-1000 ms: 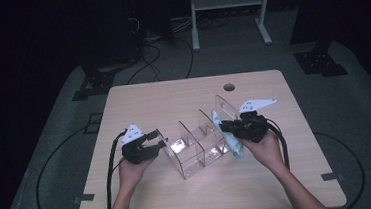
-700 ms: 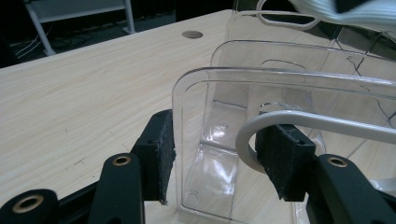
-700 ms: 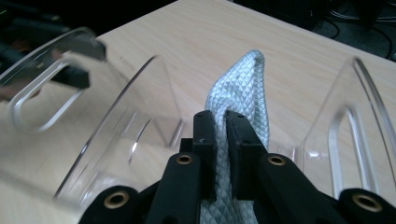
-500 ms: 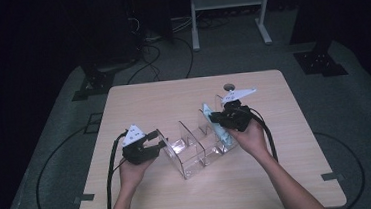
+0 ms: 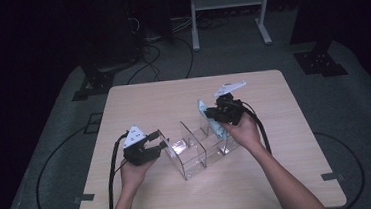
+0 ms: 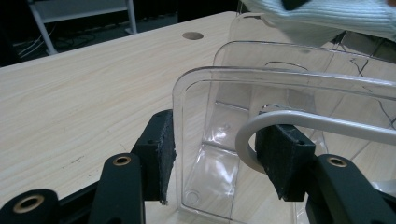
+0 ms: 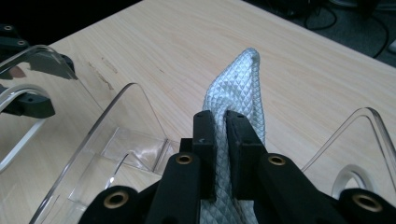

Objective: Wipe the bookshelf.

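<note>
The cloth (image 7: pixel 238 86), pale blue and quilted, hangs pinched in the right claw (image 5: pixel 218 113) above the far end of the clear bin (image 5: pixel 197 148); soft and light, it will likely droop, so a grip near its edge suits. The left claw (image 6: pixel 217 154) holds the bin's near wall, jaws narrow around it; the plastic looks stiff and slick. The wooden surface (image 5: pixel 173 98) sits in a dark room with cables on the floor.

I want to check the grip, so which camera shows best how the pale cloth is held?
The right gripper view: the cloth fills the middle, pinched between the right gripper's fingers. The high view shows it small over the clear organizer. The left gripper view catches just an edge at the top.
</note>
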`<action>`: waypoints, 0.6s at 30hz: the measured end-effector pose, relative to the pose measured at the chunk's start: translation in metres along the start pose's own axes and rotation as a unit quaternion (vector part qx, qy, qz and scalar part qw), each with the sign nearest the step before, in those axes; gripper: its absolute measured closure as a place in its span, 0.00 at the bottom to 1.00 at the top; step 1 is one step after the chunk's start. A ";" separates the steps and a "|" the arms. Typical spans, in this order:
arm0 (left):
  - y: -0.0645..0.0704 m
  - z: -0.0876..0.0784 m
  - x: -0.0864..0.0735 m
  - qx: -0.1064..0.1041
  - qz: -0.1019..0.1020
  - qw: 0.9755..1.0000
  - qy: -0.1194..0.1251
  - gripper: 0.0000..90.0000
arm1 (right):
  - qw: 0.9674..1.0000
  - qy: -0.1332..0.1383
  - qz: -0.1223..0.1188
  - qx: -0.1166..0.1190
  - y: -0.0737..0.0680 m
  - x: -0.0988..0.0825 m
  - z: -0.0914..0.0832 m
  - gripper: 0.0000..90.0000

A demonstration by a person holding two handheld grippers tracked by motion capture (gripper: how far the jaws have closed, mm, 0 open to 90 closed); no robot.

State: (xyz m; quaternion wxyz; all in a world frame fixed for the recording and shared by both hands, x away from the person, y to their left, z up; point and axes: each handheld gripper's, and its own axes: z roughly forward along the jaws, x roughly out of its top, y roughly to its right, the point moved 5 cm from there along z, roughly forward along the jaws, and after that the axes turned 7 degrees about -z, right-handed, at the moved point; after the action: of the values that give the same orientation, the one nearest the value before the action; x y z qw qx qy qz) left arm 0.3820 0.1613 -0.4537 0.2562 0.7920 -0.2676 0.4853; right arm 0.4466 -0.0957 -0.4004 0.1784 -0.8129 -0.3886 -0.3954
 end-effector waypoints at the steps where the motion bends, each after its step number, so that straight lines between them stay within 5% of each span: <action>1: 0.000 0.000 0.000 -0.001 0.000 1.000 0.000 0.53 | 1.000 -0.003 0.000 0.001 0.000 0.001 0.000 0.92; 10: 0.001 0.000 0.000 0.001 -0.004 1.000 0.001 0.53 | 1.000 -0.016 0.024 0.006 0.010 0.013 0.018 0.92; 18: 0.002 0.000 -0.001 0.006 -0.007 1.000 0.003 0.53 | 1.000 0.001 -0.004 0.018 -0.005 -0.012 -0.016 0.92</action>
State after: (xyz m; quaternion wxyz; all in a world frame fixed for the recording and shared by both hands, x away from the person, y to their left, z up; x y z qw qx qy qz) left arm 0.3800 0.1603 -0.4543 0.2561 0.7938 -0.2583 0.4874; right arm 0.4297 -0.1080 -0.4002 0.1922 -0.8075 -0.3985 -0.3901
